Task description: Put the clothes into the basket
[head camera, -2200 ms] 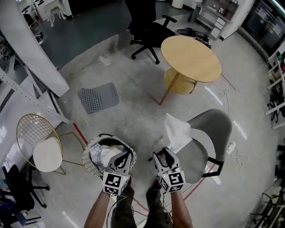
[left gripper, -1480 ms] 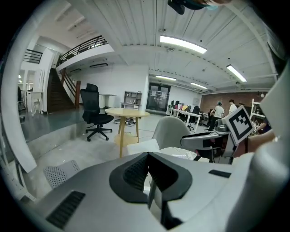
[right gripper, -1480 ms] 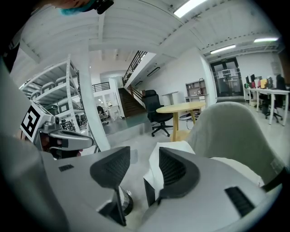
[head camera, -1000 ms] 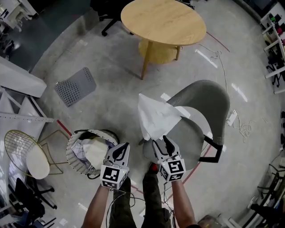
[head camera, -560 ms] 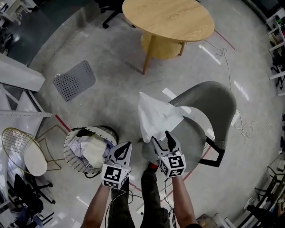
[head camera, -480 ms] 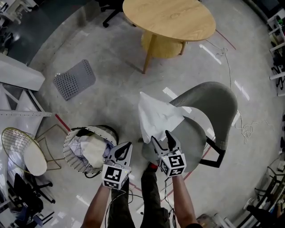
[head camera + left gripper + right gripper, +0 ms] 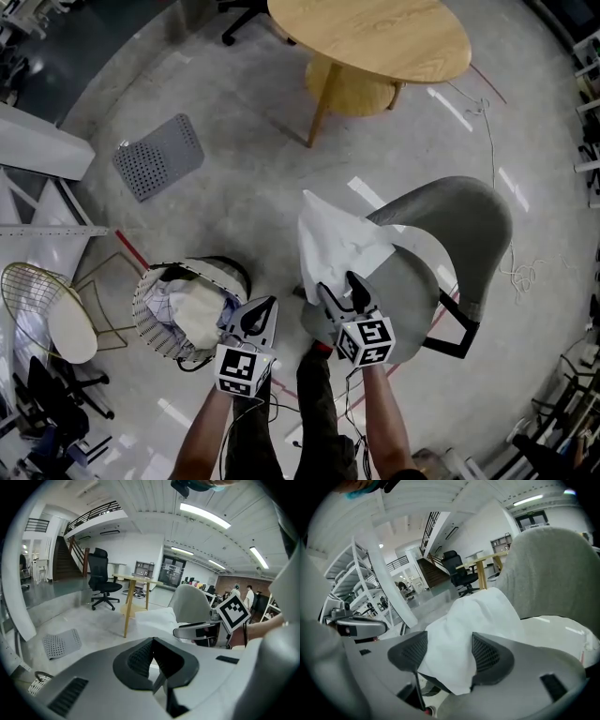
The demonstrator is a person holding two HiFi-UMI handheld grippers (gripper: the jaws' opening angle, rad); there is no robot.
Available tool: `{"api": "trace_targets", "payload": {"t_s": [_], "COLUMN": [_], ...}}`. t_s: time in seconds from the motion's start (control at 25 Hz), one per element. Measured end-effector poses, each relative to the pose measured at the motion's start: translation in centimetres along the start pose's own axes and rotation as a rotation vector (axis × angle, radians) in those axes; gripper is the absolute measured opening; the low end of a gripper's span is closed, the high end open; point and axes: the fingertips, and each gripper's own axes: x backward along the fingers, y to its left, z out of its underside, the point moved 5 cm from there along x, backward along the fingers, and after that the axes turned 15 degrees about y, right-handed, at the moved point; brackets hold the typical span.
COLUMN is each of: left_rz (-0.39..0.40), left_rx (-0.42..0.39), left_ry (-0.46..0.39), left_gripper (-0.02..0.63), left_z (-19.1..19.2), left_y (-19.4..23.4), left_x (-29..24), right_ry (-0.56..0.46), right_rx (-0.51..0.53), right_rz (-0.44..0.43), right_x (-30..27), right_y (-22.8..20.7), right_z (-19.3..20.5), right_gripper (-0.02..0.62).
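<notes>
Now: right claw (image 7: 337, 284), jaws just opened wide, straddles the near corner of the white cloth (image 7: 333, 242) draped on the grey chair (image 7: 461, 234); pads not pinching. Left claw (image 7: 266, 307) clenched, empty, nearer the basket (image 7: 148, 321) at left.

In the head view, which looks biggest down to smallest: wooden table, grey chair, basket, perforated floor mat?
1. Grey chair, though nearest the camera
2. Wooden table, cut off at top
3. Basket
4. Floor mat
</notes>
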Motion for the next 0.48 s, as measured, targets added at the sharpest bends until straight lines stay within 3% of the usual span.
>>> {"api": "trace_targets", "payload": {"t_s": [0.16, 0.32, 0.48], "left_rz": [-0.009, -0.005, -0.005], "left_rx": [0.006, 0.008, 0.006], "left_ry": [0.004, -0.006, -0.005], "left_gripper": [0.006, 0.006, 0.006], "left_z": [0.0, -0.2, 0.0], "left_y": [0.5, 0.4, 0.3], "left_x": [0.0, 0.1, 0.3], "right_ry": [0.032, 0.047, 0.038], "right_rx": [0.002, 0.012, -0.017], "right_rz": [-0.034, -0.054, -0.044], "right_x": [-0.4, -0.8, -0.4], "right_y": [0.3, 1.0, 1.1], "right_z": [-0.2, -0.5, -0.5], "right_gripper": [0.297, 0.216, 0.186]}}
